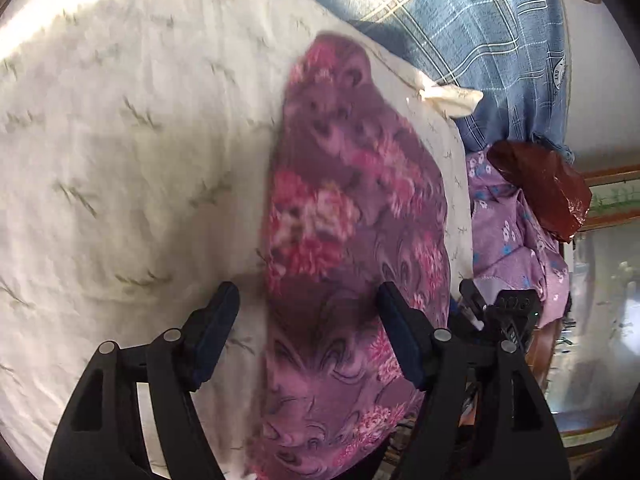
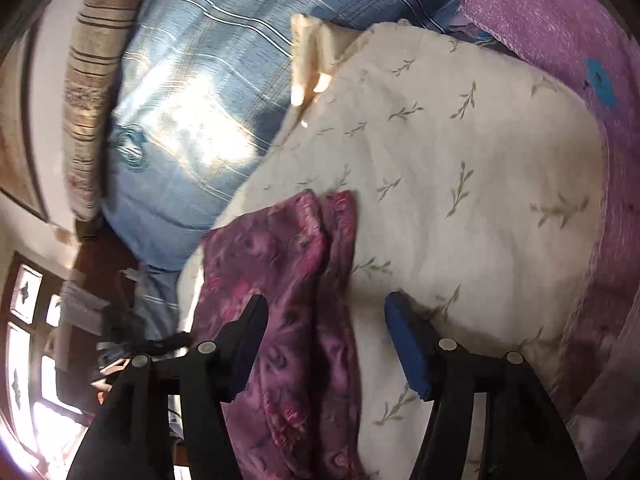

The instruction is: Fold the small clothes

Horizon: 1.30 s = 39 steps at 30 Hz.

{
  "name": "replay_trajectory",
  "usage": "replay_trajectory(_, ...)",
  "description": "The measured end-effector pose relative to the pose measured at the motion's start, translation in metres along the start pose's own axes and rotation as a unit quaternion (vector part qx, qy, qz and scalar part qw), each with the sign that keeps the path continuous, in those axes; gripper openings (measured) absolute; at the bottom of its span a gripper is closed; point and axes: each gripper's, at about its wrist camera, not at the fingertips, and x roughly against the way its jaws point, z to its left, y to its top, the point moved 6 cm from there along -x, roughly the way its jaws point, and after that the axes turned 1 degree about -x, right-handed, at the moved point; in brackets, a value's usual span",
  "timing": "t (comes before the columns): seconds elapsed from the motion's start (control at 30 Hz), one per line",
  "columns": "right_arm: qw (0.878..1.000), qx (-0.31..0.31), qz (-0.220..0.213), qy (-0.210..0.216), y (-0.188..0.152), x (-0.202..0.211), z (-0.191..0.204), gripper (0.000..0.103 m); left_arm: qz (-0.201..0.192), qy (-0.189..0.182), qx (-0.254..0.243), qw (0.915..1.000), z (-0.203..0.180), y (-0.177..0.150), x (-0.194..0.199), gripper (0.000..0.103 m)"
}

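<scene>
Left gripper (image 1: 308, 304): jaws wide apart, holding nothing, poised over the near end of the purple floral garment (image 1: 352, 240). The garment lies lengthwise on the cream leaf-print cloth (image 1: 120, 140), near that cloth's right edge. Right gripper (image 2: 326, 316): jaws likewise wide, empty, straddling the garment's long edge. Judgement: thin, soft, light fabric, limp and likely to slide or bunch; best pinched at a corner or hem. A blue plaid sheet (image 2: 192, 80) lies beyond.

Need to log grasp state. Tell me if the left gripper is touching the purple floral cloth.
Cannot tell. In the left wrist view the left gripper is open around the purple floral cloth, but blur hides any contact.
</scene>
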Motion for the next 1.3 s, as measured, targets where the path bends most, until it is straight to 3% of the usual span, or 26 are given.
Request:
replay_trajectory(0.1,0.997,0.017,0.055,0.060,-0.025,-0.011,0.016,0.065,0.015,-0.022,-0.022,0.9994,-0.017,-0.009,-0.006,0.077)
replay_trajectory(0.17,0.994,0.063,0.075,0.055,-0.039,-0.018,0.029,0.065,0.018,-0.011,-0.034,0.9992,-0.020,-0.013,-0.014,0.077)
replay_trajectory(0.23,0.995,0.079,0.061,0.029,-0.040,-0.026,0.030,0.052,0.005,-0.001,-0.047,0.9989,-0.023,-0.010,-0.017,0.074)
replay_trajectory(0.27,0.996,0.077,0.050,0.018,-0.037,-0.028,0.029,0.044,-0.004,0.004,-0.037,0.9993,-0.024,-0.009,-0.015,0.068)
replay_trajectory(0.3,0.997,0.069,0.045,0.007,-0.037,-0.028,0.027,0.037,-0.010,0.008,-0.033,0.9994,-0.024,-0.009,-0.013,0.050)
replay_trajectory(0.33,0.997,0.062,0.040,0.005,-0.037,-0.026,0.029,0.032,-0.011,0.015,-0.036,0.9992,-0.024,-0.010,-0.012,0.038)
replay_trajectory(0.43,0.995,0.091,0.029,-0.012,-0.049,-0.014,0.051,0.027,-0.032,0.028,-0.063,0.9971,-0.031,-0.019,0.003,0.027)
replay_trajectory(0.6,0.991,0.131,0.025,-0.008,-0.059,-0.015,0.108,0.026,-0.069,0.011,-0.060,0.9957,-0.019,-0.022,0.045,0.026)
replay_trajectory(0.83,0.984,0.169,0.035,0.046,-0.070,-0.055,0.202,0.025,-0.167,0.018,-0.026,0.9855,0.028,0.015,0.153,0.026)
replay_trajectory(0.87,0.983,0.173,0.031,0.047,-0.069,-0.061,0.208,0.025,-0.180,0.032,-0.026,0.9827,0.038,0.020,0.163,0.028)
replay_trajectory(0.9,0.983,0.176,0.028,0.041,-0.068,-0.072,0.213,0.025,-0.190,0.062,-0.031,0.9793,0.050,0.025,0.166,0.040)
replay_trajectory(0.93,0.983,0.181,0.030,0.027,-0.068,-0.086,0.214,0.026,-0.195,0.094,-0.032,0.9759,0.060,0.029,0.166,0.054)
replay_trajectory(0.97,0.981,0.190,0.036,-0.002,-0.070,-0.105,0.209,0.026,-0.197,0.136,-0.029,0.9705,0.078,0.031,0.161,0.057)
replay_trajectory(1.07,0.963,0.234,0.068,-0.119,-0.087,-0.164,0.177,0.026,-0.149,0.185,-0.016,0.9713,0.120,0.031,0.127,0.058)
replay_trajectory(1.1,0.959,0.244,0.066,-0.132,-0.091,-0.172,0.168,0.029,-0.133,0.176,-0.006,0.9753,0.133,0.029,0.114,0.059)
replay_trajectory(1.13,0.963,0.241,0.047,-0.113,-0.089,-0.170,0.164,0.032,-0.140,0.166,-0.002,0.9761,0.137,0.028,0.112,0.061)
replay_trajectory(1.2,0.977,0.191,0.053,-0.082,-0.082,-0.167,0.155,0.032,-0.159,0.159,-0.013,0.9743,0.133,0.030,0.113,0.062)
replay_trajectory(1.3,0.978,0.185,0.046,-0.083,-0.075,-0.152,0.158,0.035,-0.164,0.164,-0.027,0.9724,0.128,0.030,0.119,0.061)
